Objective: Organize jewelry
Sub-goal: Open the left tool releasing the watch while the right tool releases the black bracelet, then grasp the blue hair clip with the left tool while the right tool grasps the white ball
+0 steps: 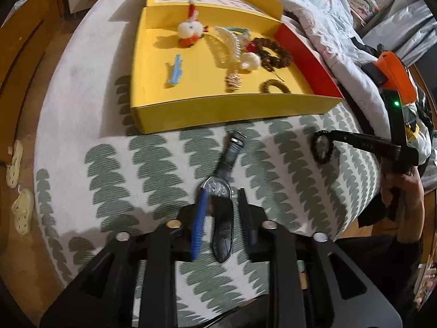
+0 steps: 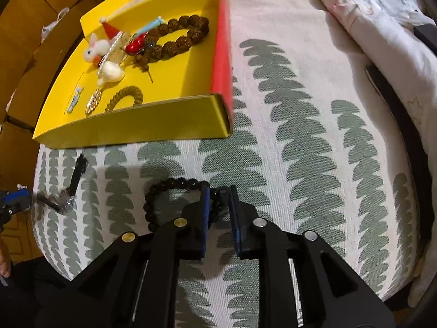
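Observation:
A black-strapped wristwatch [image 1: 222, 188] lies on the patterned bedspread, its strap running between the open fingers of my left gripper [image 1: 221, 194]; it also shows in the right wrist view [image 2: 68, 191]. A black bead bracelet [image 2: 174, 199] hangs from my right gripper [image 2: 220, 191], whose jaws stand narrowly apart around its beads; in the left wrist view the bracelet [image 1: 322, 146] dangles at the fingertips above the bedspread. The yellow box [image 1: 232, 109] [image 2: 131, 131] holds a brown bead bracelet [image 2: 177, 37], hair ties, clips and a plush rabbit [image 2: 95, 49].
A crumpled quilt [image 1: 314, 13] lies behind and right of the box. The bed's edge drops off to the left, with slippers [image 1: 19, 191] on the wooden floor. The box has a red right wall [image 2: 222, 54].

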A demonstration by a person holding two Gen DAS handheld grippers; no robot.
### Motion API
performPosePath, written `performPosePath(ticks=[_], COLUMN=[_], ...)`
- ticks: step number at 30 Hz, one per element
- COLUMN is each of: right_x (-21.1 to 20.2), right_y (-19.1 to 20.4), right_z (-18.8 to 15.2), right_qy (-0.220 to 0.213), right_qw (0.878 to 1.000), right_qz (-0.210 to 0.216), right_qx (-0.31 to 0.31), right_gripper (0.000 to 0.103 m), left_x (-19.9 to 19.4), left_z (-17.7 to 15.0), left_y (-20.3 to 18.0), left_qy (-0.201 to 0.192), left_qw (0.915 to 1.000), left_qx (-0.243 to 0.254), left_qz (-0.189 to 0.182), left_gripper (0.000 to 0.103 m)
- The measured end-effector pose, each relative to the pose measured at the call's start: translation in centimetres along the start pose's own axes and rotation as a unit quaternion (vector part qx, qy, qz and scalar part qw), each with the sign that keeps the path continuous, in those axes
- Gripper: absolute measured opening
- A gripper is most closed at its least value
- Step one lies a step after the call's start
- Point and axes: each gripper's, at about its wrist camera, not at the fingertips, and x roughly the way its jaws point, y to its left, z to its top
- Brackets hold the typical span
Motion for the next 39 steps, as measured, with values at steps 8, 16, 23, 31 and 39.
performPosePath(ticks=[8,16,23,31,39], right_x=[-3.9,-8.2,-4.5,-0.2,4.3], right_y=[-0.3,3.4,8.2,12.2,12.9], right_z=[0.7,2.7,7.2,10.7,11.4], right_qy=[-0.063,-0.154,-0.131,-0.092,-0.048], right_qw=[0.995,0.988,0.988,0.988,0.991], right_qz=[-0.078,0.004,0.053,0.079,0.066], right_qx=[-0.002,-0.030,-0.061,-0.099,-0.109], right_gripper=[0.021,0.069,0.069,0.057,0.039], left_x=[-1.6,-3.6,1.0,4.7,6.9], left_z=[1.5,5.6,10.8,13.7,14.2], left_y=[2.6,0.9,-0.3,1.3,2.3], left_qy=[-0.031,-0.098,-0.077,-0.050,-0.026], left_qw=[0.9990,0.9943,0.9956,0.9962,0.9964], left_qx=[-0.032,-0.040,-0.050,-0.070,-0.072], left_qz=[0.005,-0.016,-0.016,0.016,0.035], left_gripper=[0.050,0.078,0.078,0.078,0.068])
